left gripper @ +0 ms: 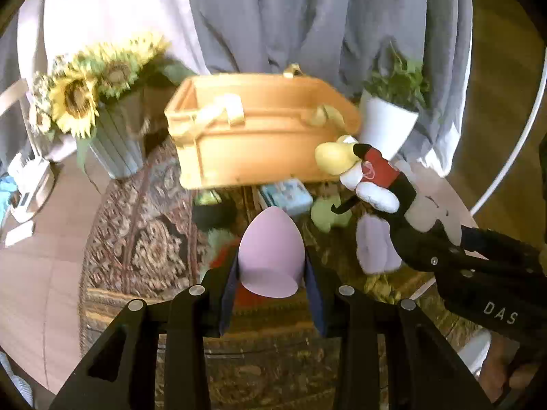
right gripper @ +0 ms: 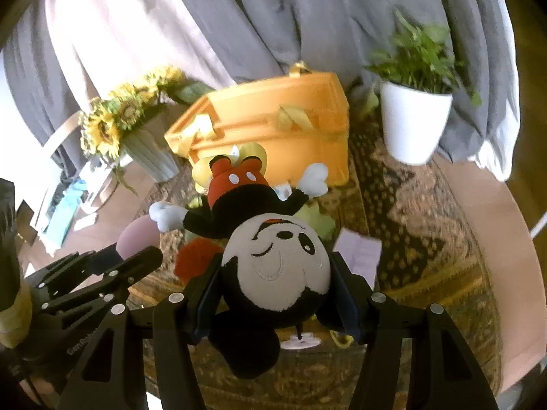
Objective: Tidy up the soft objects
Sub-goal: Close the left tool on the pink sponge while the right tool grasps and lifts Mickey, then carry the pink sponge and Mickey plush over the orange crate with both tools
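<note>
The left gripper (left gripper: pixel 271 273) is clenched on a pink egg-shaped sponge (left gripper: pixel 271 249), held above the rug (left gripper: pixel 143 239). The right gripper (right gripper: pixel 273 273) grasps a mouse plush toy (right gripper: pixel 273 249) by its head, body dangling toward the orange bin (right gripper: pixel 273 116) that stands ahead on the rug.

The smooth, tapered sponge could squirt out of the pinch if squeezed harder. The plush hangs limp from its head, so its swinging limbs might catch the bin's rim or its yellow latches (right gripper: pixel 294 116). The two grippers sit close together and could knock each other on the way to the bin. Loose toys below on the rug could be dragged by the plush.
</note>
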{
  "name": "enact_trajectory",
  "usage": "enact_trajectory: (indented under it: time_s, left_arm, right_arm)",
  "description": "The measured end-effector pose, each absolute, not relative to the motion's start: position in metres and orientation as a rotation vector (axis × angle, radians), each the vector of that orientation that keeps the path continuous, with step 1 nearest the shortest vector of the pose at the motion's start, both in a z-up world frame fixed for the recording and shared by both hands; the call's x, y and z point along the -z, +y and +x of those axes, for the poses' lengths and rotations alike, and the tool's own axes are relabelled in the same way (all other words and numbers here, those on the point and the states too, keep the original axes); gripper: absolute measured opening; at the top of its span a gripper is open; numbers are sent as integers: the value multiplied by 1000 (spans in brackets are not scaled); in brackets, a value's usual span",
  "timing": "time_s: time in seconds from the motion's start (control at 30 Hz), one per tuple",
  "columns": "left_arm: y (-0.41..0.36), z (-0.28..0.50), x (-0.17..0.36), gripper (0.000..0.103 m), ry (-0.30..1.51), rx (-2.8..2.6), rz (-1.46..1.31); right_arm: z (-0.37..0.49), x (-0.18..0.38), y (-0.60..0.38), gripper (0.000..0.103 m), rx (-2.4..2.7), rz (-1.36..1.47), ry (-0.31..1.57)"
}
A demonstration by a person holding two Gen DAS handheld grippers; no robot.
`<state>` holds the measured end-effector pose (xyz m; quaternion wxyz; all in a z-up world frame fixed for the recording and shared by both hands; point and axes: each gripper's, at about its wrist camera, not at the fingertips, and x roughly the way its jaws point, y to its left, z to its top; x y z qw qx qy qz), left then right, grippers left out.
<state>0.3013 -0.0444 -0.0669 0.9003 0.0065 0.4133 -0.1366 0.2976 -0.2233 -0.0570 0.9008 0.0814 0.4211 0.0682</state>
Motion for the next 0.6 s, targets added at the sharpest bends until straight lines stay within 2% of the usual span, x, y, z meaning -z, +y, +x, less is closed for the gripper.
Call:
enact_trajectory:
  time_s: [0.6]
  left_arm:
    - [-50, 347, 27, 36, 706, 213, 7]
  right_arm:
    - [358, 16, -223, 60, -198, 103, 728]
